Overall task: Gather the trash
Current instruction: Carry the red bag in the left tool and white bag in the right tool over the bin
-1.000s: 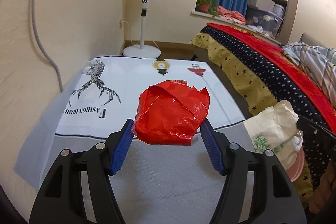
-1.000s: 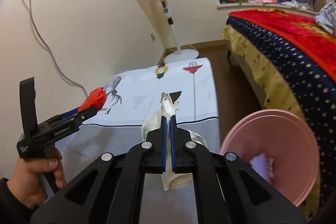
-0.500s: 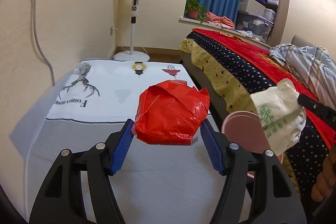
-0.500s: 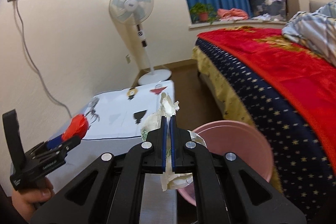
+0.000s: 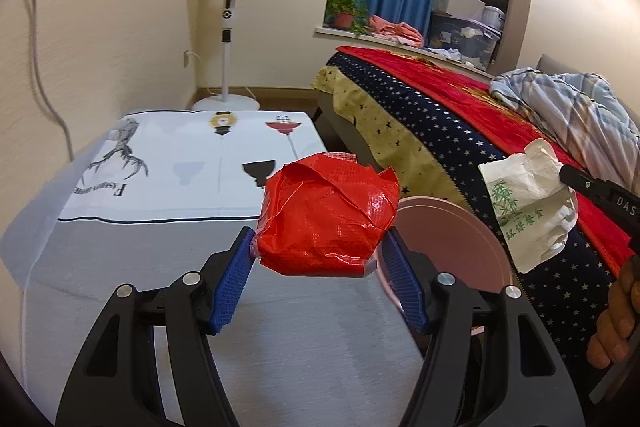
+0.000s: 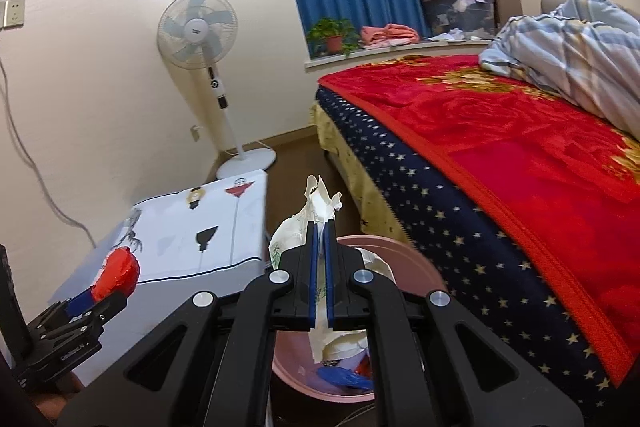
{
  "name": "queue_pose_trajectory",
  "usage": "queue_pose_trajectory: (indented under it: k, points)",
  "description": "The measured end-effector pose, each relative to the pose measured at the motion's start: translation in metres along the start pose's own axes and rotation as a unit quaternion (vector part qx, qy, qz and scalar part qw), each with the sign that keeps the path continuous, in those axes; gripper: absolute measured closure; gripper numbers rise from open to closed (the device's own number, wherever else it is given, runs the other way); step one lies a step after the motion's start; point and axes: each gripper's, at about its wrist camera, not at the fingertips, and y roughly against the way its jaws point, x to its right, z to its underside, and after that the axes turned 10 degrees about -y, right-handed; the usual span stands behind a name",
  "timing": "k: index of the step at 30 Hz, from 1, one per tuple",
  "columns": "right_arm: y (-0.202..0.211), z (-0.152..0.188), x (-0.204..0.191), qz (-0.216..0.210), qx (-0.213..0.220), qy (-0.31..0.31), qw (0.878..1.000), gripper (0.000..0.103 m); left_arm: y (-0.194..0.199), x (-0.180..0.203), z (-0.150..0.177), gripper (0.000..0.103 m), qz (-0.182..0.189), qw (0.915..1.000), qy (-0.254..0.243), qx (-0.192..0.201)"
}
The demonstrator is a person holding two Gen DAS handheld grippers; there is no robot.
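the right tool (image 6: 319,263) is clamped narrow on a crumpled white paper bag (image 6: 316,211), and in the right wrist view the bag hangs above the near rim of the pink bin (image 6: 416,259), which stands on the floor between the worktop (image 5: 172,187) and the bed (image 6: 500,155). the left tool (image 5: 320,259) holds a scrunched red wrapper (image 5: 328,211) between its blue pads, jaws fairly wide around its bulk, above the worktop's edge with the bin just behind and to the right.

the step in hand looks like carrying both pieces over the bin and dropping them. to do it well, bring each tool right over the bin's open mouth, not its rim, before letting go; light paper may drift or catch the edge. the bag's tail hangs low, so centre that first. the bin already holds scraps, so a low release should keep things from bouncing out. open each tool fully, since crumpled film can cling to a pad.
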Motion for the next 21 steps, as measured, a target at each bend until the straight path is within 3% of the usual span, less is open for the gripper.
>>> queue_pose_trajectory:
  k: [21]
  points:
    - [-0.011, -0.004, 0.024, 0.038, 0.004, -0.010, 0.999, 0.100, -0.036, 0.055, -0.011, 0.040, 0.032, 0.9995, -0.002, -0.003]
